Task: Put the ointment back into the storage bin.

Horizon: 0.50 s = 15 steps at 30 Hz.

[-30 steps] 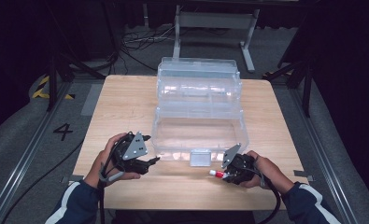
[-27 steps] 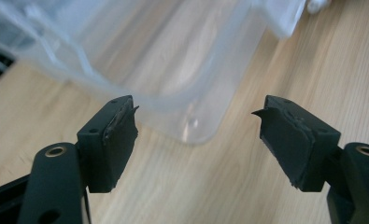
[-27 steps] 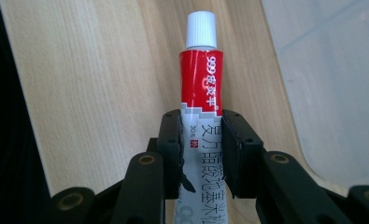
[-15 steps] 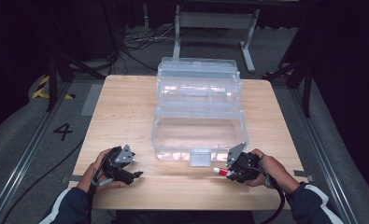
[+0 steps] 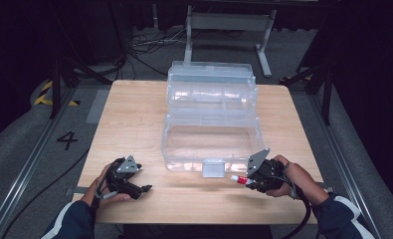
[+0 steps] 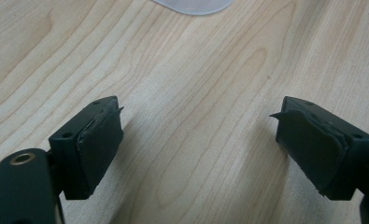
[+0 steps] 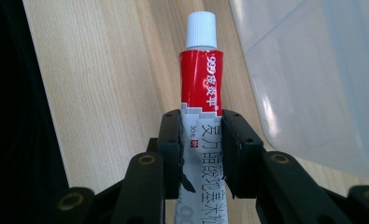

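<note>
A clear plastic box [image 5: 211, 119] with an open lid stands on the wooden table [image 5: 134, 114]. My right gripper [image 5: 245, 180] hovers at the box's front right corner, shut on a red-and-white tube [image 7: 202, 98] with a white cap; the tube [image 5: 239, 179] points left toward the box's grey latch [image 5: 214, 168]. My left gripper [image 5: 143, 189] rests low over the table's front left. Its jaws have just been opening and stand wide apart in the left gripper view, left gripper [image 6: 196, 140], with bare wood between them.
The box's clear wall [image 7: 313, 84] runs along the right of the right gripper view. A rounded clear edge of the box [image 6: 191, 4] shows at the top of the left gripper view. The table's front edge [image 5: 199, 221] lies close below both hands.
The left hand has dropped down and back toward the table's front left, and its jaws have spread. The right hand has lifted slightly with the tube still in it.
</note>
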Available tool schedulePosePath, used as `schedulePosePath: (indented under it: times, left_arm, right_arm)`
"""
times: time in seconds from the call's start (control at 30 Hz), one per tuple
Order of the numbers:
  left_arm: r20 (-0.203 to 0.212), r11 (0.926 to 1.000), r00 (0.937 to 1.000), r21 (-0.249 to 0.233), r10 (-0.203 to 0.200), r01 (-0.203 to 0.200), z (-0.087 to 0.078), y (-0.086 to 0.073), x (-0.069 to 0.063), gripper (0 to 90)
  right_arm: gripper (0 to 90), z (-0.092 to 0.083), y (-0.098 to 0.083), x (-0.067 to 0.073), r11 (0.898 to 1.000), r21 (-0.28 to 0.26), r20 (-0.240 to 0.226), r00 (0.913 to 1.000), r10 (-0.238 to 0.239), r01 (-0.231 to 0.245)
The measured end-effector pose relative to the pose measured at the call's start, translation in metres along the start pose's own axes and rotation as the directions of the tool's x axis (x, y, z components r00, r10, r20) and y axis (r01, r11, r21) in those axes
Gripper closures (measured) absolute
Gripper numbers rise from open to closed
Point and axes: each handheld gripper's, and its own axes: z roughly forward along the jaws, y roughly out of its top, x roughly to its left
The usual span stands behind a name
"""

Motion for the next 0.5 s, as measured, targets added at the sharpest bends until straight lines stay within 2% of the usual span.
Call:
schedulePosePath:
  times: [0.1, 0.5]
  left_arm:
    - [0.004, 0.9999, 1.0, -0.011, 0.003, -0.003, 0.0, -0.001, 0.0, 13.6]
    - [-0.001, 0.9999, 1.0, -0.016, 0.004, -0.004, 0.001, -0.001, 0.0, 12.6]
  right_arm:
    - [70.6, -0.009, 0.001, 0.001, 1.0, -0.006, 0.02, 0.9998, -0.003, 0.003]
    - [70.6, -0.03, 0.01, 0.0, 0.999, 0.006, 0.038, 0.9982, -0.048, 0.048]
